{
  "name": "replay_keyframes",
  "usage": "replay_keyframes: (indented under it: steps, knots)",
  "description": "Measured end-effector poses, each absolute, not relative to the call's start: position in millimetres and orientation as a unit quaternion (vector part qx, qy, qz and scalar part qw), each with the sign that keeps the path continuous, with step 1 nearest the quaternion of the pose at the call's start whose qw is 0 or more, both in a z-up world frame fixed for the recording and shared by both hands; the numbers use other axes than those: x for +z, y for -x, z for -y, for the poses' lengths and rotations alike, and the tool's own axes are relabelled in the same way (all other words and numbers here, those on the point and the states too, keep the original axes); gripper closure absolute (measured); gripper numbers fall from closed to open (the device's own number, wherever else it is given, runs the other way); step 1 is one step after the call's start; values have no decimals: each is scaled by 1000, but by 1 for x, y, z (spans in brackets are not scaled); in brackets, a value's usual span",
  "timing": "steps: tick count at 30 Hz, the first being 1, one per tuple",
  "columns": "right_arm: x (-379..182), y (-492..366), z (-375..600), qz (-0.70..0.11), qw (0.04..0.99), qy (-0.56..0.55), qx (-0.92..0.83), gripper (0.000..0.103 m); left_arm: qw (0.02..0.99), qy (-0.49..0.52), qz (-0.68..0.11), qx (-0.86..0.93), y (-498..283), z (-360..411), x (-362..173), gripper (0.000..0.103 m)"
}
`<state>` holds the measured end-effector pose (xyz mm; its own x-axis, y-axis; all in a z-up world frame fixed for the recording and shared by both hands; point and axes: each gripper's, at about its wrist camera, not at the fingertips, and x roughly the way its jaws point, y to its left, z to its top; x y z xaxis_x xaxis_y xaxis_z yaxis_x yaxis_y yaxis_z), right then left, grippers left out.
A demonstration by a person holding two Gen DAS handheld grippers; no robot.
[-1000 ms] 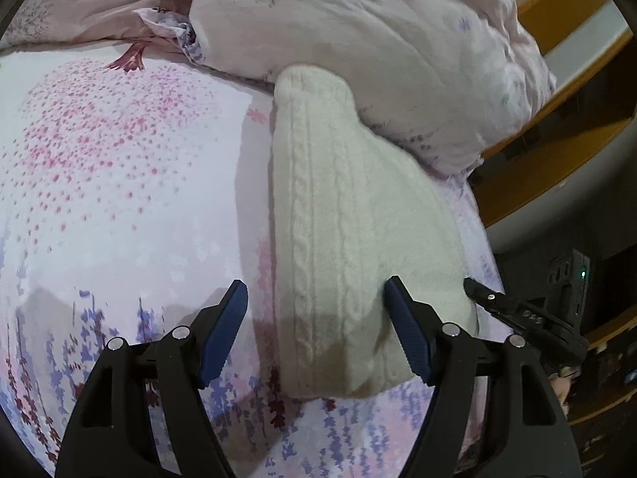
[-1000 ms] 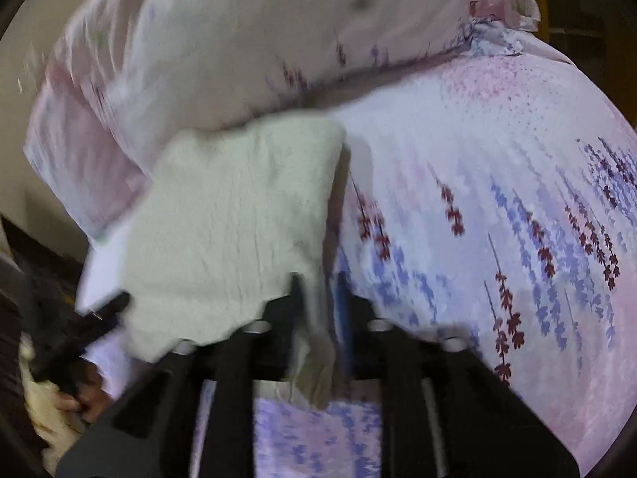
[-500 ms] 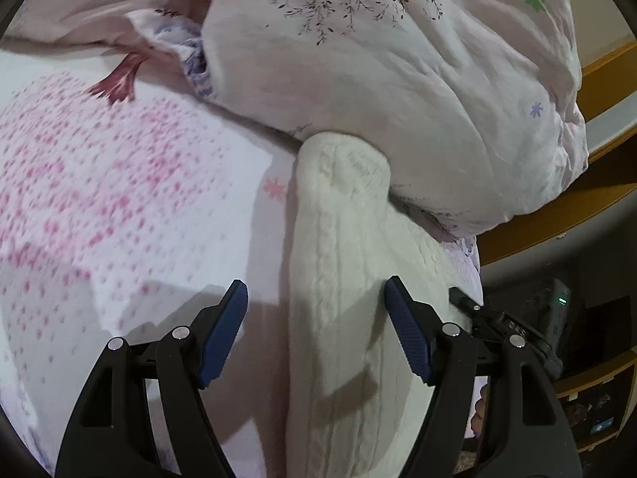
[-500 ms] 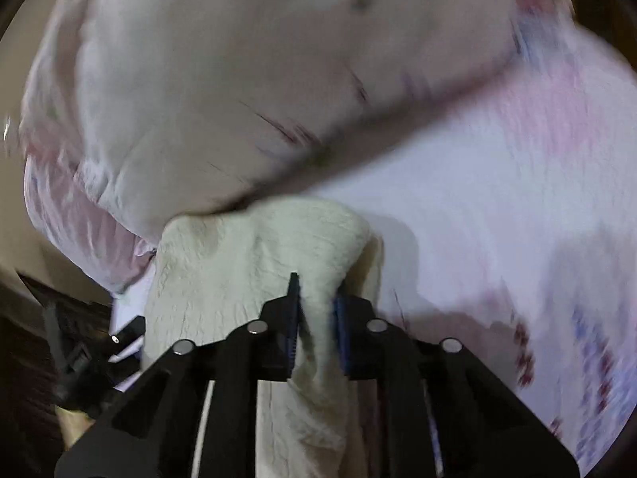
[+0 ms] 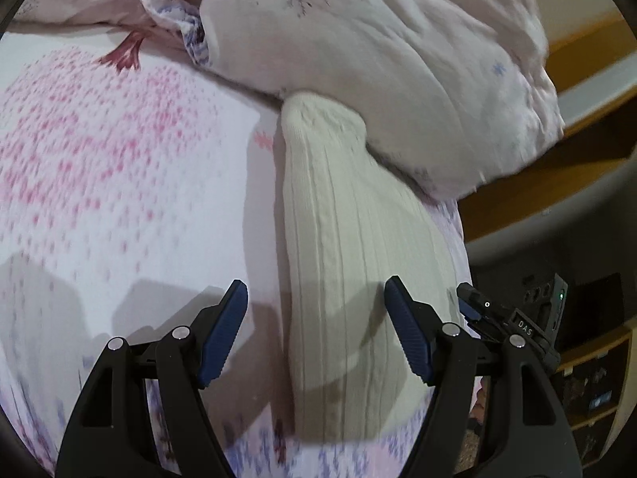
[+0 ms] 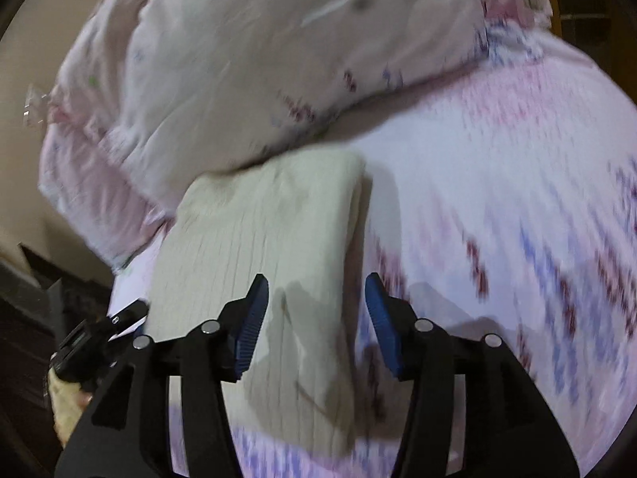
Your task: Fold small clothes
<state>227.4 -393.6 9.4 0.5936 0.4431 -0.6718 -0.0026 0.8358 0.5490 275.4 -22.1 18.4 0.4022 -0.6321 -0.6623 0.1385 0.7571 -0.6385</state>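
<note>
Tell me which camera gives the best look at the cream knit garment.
Left wrist view: the cream knit garment is sharp, its ribbing and cable pattern legible, running from the pillow toward the camera. The right wrist view shows it blurred, though its folded edge is visible.

Place: we take this for a bedroom in a home.
Bed: we see a floral bedsheet (image 5: 119, 183) in pink and lilac prints spread over a mattress.
Bedding: a crumpled quilt (image 5: 398, 59) in pale pink lies heaped at the far edge.
Frame: we notice a wooden bed frame (image 5: 589, 40) behind the quilt.
Storage: low wooden shelves (image 5: 597, 382) stand beside the bed.
</note>
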Motion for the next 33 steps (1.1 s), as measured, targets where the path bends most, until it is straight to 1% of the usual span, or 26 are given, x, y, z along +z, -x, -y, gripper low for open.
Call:
replay_keyframes:
  steps: [2, 3, 4, 9, 11, 12, 13, 14, 15, 16, 17, 18, 22, 25, 29, 33]
  knots:
    - [4, -213, 387, -435, 853, -252, 139, 54, 801, 242, -491, -242, -264, 24, 16, 32]
    - [2, -207, 384, -436, 856, -242, 140, 69, 804, 238, -489, -240, -260, 26, 15, 32]
    - [-1, -202, 379, -439, 860, -221, 134, 89, 807, 232, -487, -239, -255, 27, 15, 32]
    - [-12, -194, 386, -447, 863, -211, 105, 90, 824, 197, -478, -233, -249, 39, 14, 32]
    - [-10, -191, 390, -449, 862, -213, 102, 86, 825, 194, -477, -233, -250, 40, 16, 32]
    - [-9, -190, 390, -450, 862, -211, 98, 76, 824, 199, -477, -234, -251, 40, 18, 32]
    - [-5, -190, 392, -450, 861, -218, 95, 61, 823, 202, -476, -235, -252, 36, 19, 32]
    - [-2, -191, 395, -448, 859, -226, 96, 54, 823, 206, -473, -238, -254, 34, 21, 30]
    - [0, -190, 400, -444, 857, -241, 103, 43, 822, 209, -472, -241, -252, 25, 23, 23]
    - [5, -191, 407, -432, 854, -265, 117, 37, 820, 216, -471, -244, -253, 21, 23, 21]
    - [8, -193, 410, -424, 852, -279, 124, 35, 817, 222, -471, -248, -257, 19, 25, 17]
    - [10, -196, 413, -420, 850, -292, 128, 30, 813, 230, -472, -251, -262, 18, 25, 17]
    - [9, -224, 420, -429, 834, -321, 127, 29, 796, 262, -483, -254, -283, 16, 23, 16]
    - [-2, -246, 421, -449, 814, -342, 135, 29, 792, 263, -490, -251, -293, 19, 20, 16]
    - [-12, -262, 418, -463, 807, -341, 133, 29, 783, 263, -497, -265, -300, 25, 14, 17]
    - [-15, -268, 413, -460, 809, -336, 145, 28, 775, 263, -504, -277, -306, 32, 9, 20]
